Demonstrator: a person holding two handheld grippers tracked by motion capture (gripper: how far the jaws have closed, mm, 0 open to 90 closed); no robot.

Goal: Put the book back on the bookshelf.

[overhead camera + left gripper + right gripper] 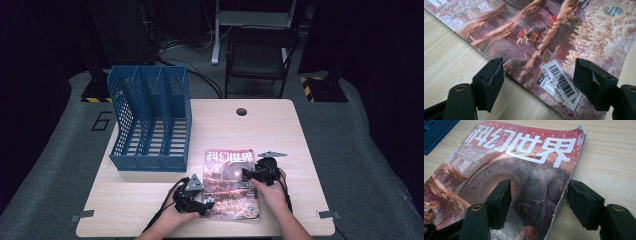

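Note:
A magazine (227, 185) with a reddish cover and large white characters lies flat on the wooden table (135, 192), near its front edge. My left gripper (207, 204) is open at the magazine's near left corner. In the left gripper view (539, 72) one jaw is over bare wood beside the edge and the other over the cover (549, 32) by a barcode sticker (560, 80). My right gripper (246, 175) is open at the magazine's right side. In the right gripper view (539, 190) its jaws straddle the cover's (524, 170) right edge. Nothing is gripped.
A blue three-slot mesh file holder (150, 120) stands at the table's back left, its corner visible (434, 130) beyond the magazine. A cable hole (241, 111) sits at the table's far middle. A dark chair (260, 55) stands behind the table.

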